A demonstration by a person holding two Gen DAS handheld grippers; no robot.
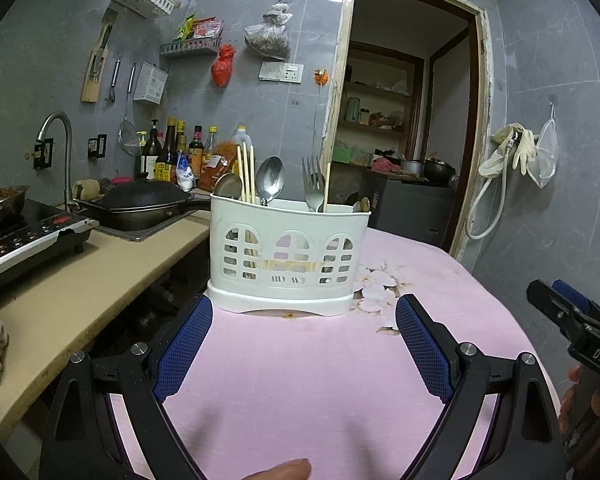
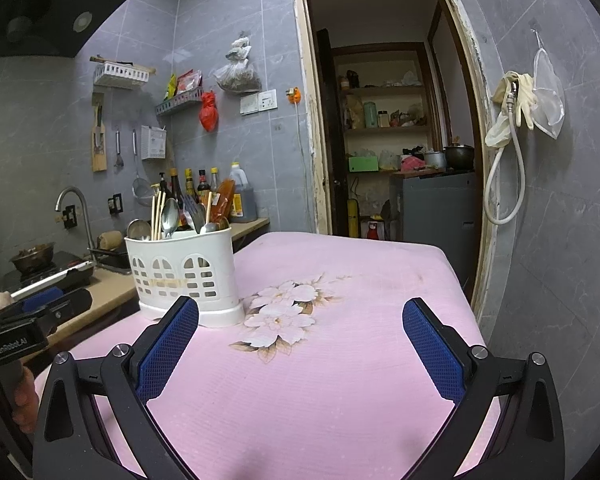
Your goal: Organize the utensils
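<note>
A white utensil holder (image 1: 288, 254) stands upright on a table with a pink cloth (image 1: 300, 380), near the left edge, by the kitchen counter (image 1: 80, 292). A flower print (image 2: 284, 312) on the cloth sits just to the right of it. Sticking out of the top are spoons (image 1: 270, 178), a fork (image 1: 314, 184) and some chopsticks (image 1: 246, 172). Only their top ends show; the rest is hidden inside the holder, and the little window holes do not let me see much. At the right end a small handle or two peeks over the rim, too small to tell what it is.

The left gripper (image 1: 304, 344) hangs low over the cloth, right in front of the holder, with its blue pads (image 1: 186, 352) wide apart and nothing between them. The holder is close ahead but not touched. The right gripper (image 2: 300, 346) is off to the right over the flowers, its pads spread wide too, holding nothing.

A fingertip (image 1: 284, 470) pokes in at the bottom of the left view, cut off by the edge. In each view the other gripper shows only partly at the side, with a bit of hand behind it.

On the counter a dark pan (image 1: 140, 200) sits by the tap (image 1: 58, 148)
</note>
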